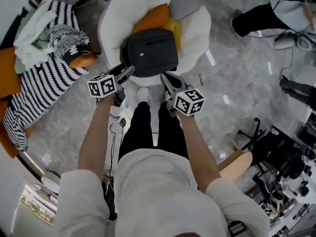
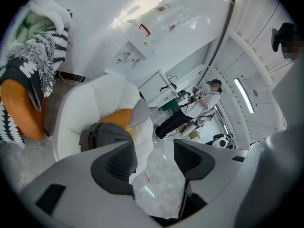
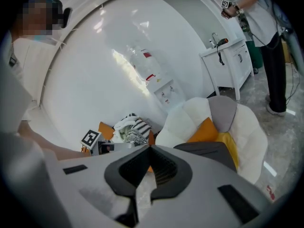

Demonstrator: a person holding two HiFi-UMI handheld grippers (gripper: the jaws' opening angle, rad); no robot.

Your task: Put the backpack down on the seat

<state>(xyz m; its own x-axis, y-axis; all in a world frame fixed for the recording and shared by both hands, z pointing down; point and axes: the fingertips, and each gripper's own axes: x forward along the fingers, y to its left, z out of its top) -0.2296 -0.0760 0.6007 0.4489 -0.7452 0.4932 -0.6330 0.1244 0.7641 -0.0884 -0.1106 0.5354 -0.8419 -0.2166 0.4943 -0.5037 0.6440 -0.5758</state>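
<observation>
On the seat of the white armchair, near its front edge, the dark grey backpack lies flat against an orange cushion, its longer side running across. It sits just ahead of both grippers, about equally near each. The left gripper has its jaws apart with nothing between them. The right gripper has its jaws together and empty. The backpack looks soft, boxy and zipped.

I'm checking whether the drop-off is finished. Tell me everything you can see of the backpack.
The backpack is dark grey, soft fabric by its look, boxy with rounded corners and a zip line across its top face. It lies flat on the white chair's seat, its far edge against an orange cushion and a yellow cushion. Neither gripper holds it: the left gripper is open, the right gripper shut on nothing.
</observation>
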